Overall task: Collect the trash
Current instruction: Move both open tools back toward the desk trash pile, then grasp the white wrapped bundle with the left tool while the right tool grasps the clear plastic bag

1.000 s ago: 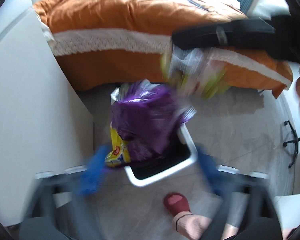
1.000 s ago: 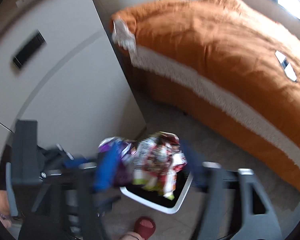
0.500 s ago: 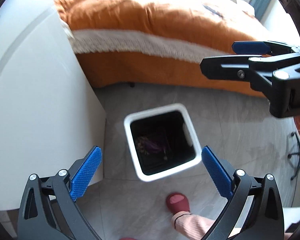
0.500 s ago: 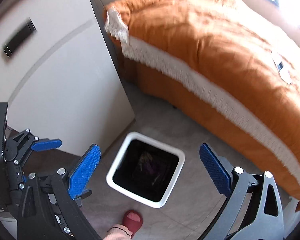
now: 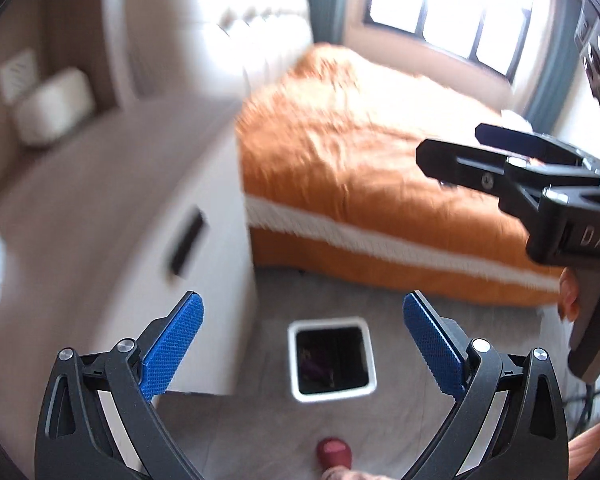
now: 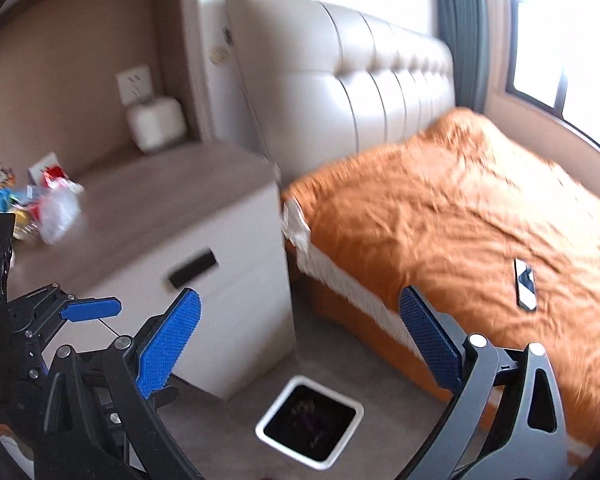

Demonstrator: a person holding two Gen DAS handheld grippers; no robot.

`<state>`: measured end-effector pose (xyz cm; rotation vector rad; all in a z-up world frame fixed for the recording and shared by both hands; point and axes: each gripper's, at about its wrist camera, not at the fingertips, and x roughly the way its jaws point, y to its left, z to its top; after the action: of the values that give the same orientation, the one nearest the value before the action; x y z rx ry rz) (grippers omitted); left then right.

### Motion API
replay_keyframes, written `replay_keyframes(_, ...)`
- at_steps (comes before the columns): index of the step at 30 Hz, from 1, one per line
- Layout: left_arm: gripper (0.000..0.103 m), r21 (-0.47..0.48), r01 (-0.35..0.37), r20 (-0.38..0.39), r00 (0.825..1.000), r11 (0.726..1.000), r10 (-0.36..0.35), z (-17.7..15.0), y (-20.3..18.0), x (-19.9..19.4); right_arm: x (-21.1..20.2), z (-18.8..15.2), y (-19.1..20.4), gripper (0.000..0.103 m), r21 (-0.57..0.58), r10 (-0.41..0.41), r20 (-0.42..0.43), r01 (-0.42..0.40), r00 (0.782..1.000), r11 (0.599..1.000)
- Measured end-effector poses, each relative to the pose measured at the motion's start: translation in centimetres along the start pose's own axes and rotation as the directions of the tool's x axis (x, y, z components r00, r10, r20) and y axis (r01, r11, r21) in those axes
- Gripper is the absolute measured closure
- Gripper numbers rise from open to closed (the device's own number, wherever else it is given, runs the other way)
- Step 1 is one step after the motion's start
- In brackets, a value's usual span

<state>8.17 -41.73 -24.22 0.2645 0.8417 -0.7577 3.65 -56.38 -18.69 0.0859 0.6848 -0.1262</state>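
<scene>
While both grippers hang empty, the bin [image 6: 310, 429] sits on the floor below.
Left gripper [image 5: 302, 344] and right gripper [image 6: 300, 342] gape wide; wrappers [image 6: 40, 204] lie on the nightstand [image 6: 172, 216].

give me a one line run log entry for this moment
left gripper: open, empty | right gripper: open, empty | trash bin: on floor, wrappers inside | wrapper pile: on nightstand, not collected

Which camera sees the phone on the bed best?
The right wrist view. The phone lies in plain sight there on the orange bed. In the left wrist view the bed is blurry and I can't find the phone.
</scene>
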Motion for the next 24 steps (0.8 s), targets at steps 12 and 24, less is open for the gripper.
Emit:
replay_keyframes(12, 0.005, -0.224, -0.311, 0.144, 0.927, 0.924, 0.347, -0.5, 9.0, -14.6, -4.7, 8.7, 12.3, 0.004, -0.243, 0.297, 0.169, -0.252, 0.94, 0.937)
replay_keyframes(24, 0.005, -0.374, -0.44, 0.045, 0.871, 0.817, 0.49, -7.5, 23.1, -19.8, 0.8, 9.6, 27.8, 0.004, -0.34, 0.415, 0.036, -0.379, 0.909, 0.861)
